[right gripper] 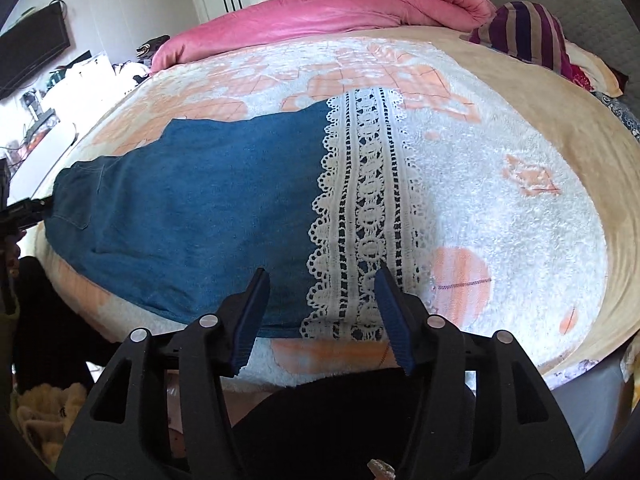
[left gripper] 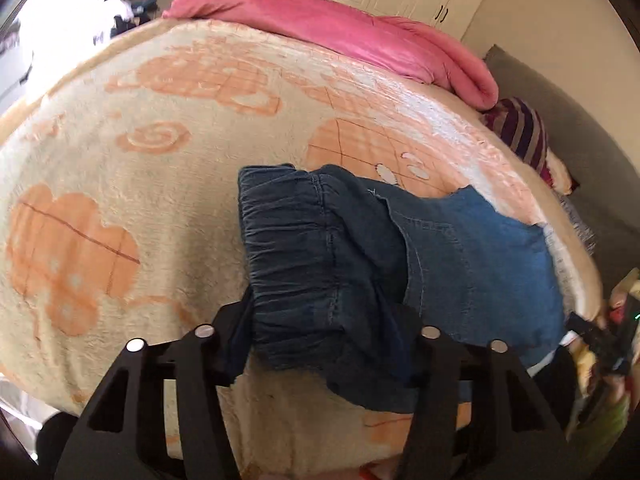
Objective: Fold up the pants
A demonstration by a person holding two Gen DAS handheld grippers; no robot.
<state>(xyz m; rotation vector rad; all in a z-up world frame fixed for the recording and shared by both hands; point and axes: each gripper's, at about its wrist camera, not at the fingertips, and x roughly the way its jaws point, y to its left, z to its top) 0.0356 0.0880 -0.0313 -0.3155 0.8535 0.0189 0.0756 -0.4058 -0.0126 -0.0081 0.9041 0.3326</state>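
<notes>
Left wrist view: the left gripper (left gripper: 320,344) stands partly apart, the gathered waistband (left gripper: 296,264) of the denim pants (left gripper: 480,264) lying between and over its fingers; I cannot tell whether the pads press it. The pants lie near the front edge of the bed (left gripper: 120,160).

Right wrist view: the right gripper (right gripper: 322,316) is half wide and holds nothing, hovering over the lace hem (right gripper: 364,208). A lengthwise fold looks laid; the next move likely calls for pinching the hem and carrying it toward the waistband.
</notes>
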